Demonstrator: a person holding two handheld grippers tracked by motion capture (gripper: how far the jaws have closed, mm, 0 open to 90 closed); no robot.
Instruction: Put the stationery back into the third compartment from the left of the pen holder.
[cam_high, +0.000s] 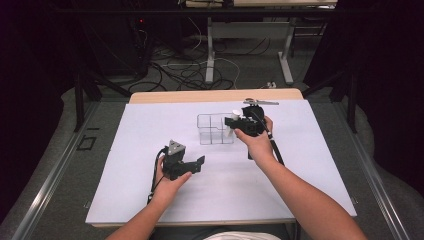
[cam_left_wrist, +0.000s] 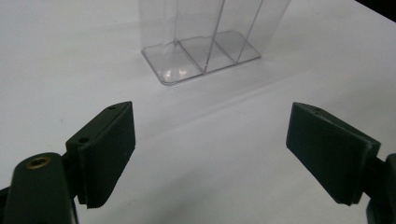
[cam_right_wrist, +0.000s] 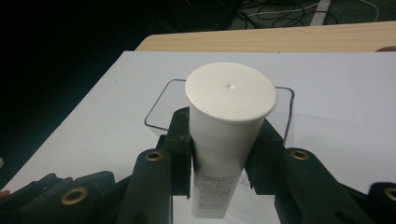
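My left hand-held gripper (cam_high: 192, 165) sits nearest me on the white tabletop (cam_high: 310, 170), jaws spread wide, nothing between the pads, just bare sheet under them. In the left gripper view the clear plastic organizer (cam_left_wrist: 205, 46) stands just ahead of it: upright, see-through walls, dividers splitting it into compartments. The compartments visible from that side look empty down to the base.

Further out, my right hand-held gripper (cam_high: 239, 123) is pinching a white tube (cam_right_wrist: 224, 140), cap end up. Both pads press on the tube body, one on each side, below the flat round cap. Small print on the lower part of the tube, too blurred to read.

The tube hangs over the organizer (cam_right_wrist: 161, 100), whose rounded rim shows behind and below it in the right gripper view. In the high view the tube (cam_high: 235, 114) is at the organizer's right-hand far corner (cam_high: 210, 129). Can't tell whether the bottom end is already inside a compartment.
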